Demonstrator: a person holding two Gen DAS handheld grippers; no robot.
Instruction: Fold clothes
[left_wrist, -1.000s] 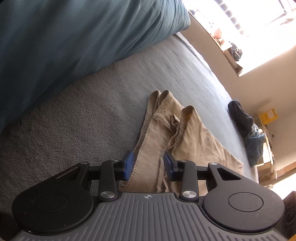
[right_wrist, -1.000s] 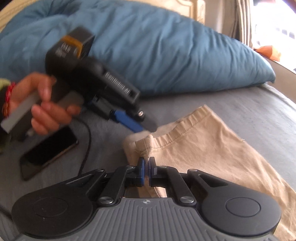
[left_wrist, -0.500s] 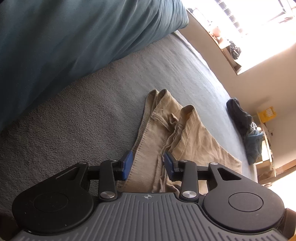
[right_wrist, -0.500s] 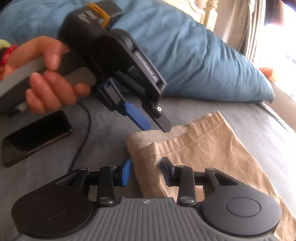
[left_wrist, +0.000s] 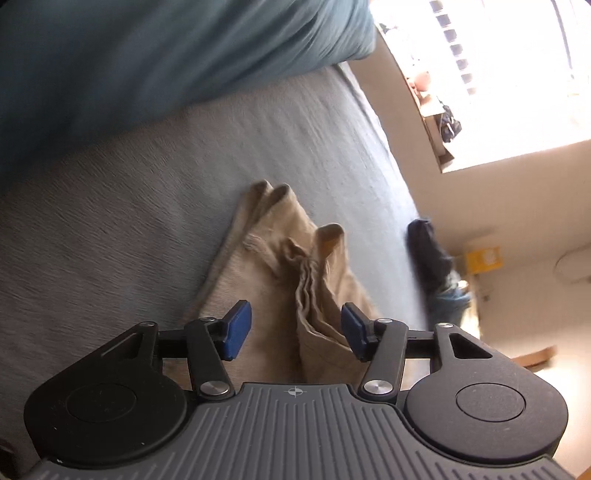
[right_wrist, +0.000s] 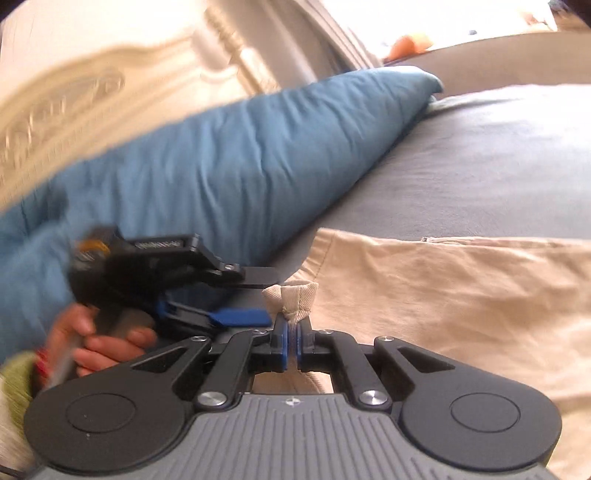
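A tan pair of trousers (left_wrist: 266, 266) lies crumpled on the grey bed sheet (left_wrist: 110, 221). My left gripper (left_wrist: 295, 325) hangs low over its near end, jaws opening. A raised fold of the cloth stands between the blue pads (left_wrist: 236, 328), and they do not press on it. In the right wrist view the tan trousers (right_wrist: 443, 295) spread to the right. My right gripper (right_wrist: 291, 325) is shut on a bunched bit of their edge, which pokes up above the pads. The left gripper (right_wrist: 255, 295) reaches in from the left, held by a hand (right_wrist: 110, 339), jaws apart beside that bunch.
A big blue duvet (left_wrist: 147, 55) lies along the head of the bed, in front of a cream headboard (right_wrist: 74, 92). Dark clothes (left_wrist: 428, 251) are heaped at the bed's far edge. A bright window (left_wrist: 498, 55) stands beyond.
My right gripper opened, then shut again on the cloth's edge, and rolled so the view now tilts. The left gripper's jaws spread wider. The phone on the bed has left the view.
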